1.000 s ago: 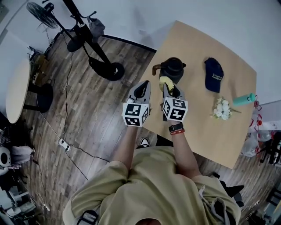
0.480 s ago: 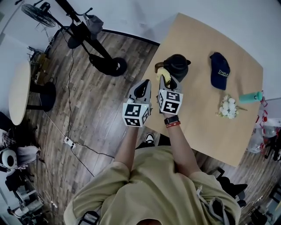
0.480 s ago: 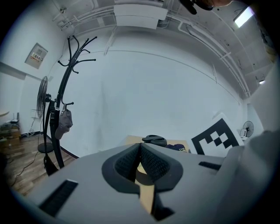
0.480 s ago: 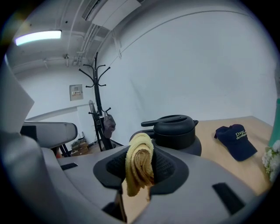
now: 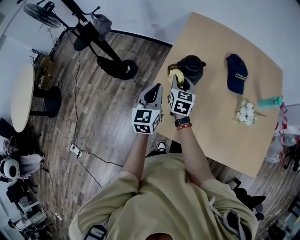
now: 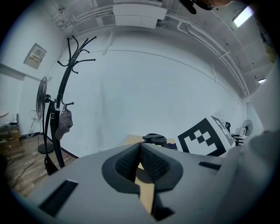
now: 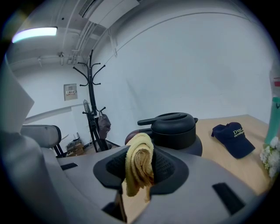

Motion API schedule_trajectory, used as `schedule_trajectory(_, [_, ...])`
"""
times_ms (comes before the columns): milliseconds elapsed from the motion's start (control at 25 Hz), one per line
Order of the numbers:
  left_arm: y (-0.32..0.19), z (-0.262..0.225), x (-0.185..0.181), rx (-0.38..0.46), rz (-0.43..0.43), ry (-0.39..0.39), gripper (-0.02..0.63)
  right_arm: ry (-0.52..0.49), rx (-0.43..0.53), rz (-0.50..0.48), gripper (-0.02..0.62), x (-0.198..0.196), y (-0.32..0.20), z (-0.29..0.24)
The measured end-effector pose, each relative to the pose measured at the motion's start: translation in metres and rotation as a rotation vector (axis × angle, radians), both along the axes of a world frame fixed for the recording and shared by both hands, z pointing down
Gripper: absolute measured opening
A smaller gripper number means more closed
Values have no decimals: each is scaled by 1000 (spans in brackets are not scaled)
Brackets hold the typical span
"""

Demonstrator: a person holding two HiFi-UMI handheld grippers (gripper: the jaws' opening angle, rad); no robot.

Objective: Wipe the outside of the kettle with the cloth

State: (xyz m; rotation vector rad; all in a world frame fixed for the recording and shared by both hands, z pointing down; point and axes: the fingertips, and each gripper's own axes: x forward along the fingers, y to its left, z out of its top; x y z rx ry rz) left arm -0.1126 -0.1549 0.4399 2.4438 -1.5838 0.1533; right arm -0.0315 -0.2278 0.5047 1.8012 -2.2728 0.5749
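A black kettle [image 5: 191, 68] with a brown handle stands near the left corner of the wooden table [image 5: 220, 117]. In the right gripper view the kettle [image 7: 176, 127] rises just beyond the jaws. My right gripper [image 5: 177, 80] is shut on a folded yellow cloth [image 5: 175, 76], which sits against the kettle's near left side. The cloth [image 7: 139, 168] hangs bunched between the right jaws. My left gripper [image 5: 152, 96] hovers left of the table's edge over the floor, shut with nothing in it [image 6: 140, 162].
A dark blue cap [image 5: 236, 74], a small bunch of white flowers [image 5: 246, 113] and a teal bottle [image 5: 271, 101] lie on the table's right half. A coat stand [image 5: 93, 40] and a fan [image 5: 40, 13] stand on the wood floor at left, beside a round side table [image 5: 21, 96].
My right gripper has carried the cloth forward and left, from short of the kettle to its near side. The left gripper has stayed about where it was.
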Motion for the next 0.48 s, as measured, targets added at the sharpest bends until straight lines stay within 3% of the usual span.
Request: schedule_trajectory(480, [0, 0, -4, -3, -21, -1, 23, 4, 2, -24, 135, 6, -1, 1])
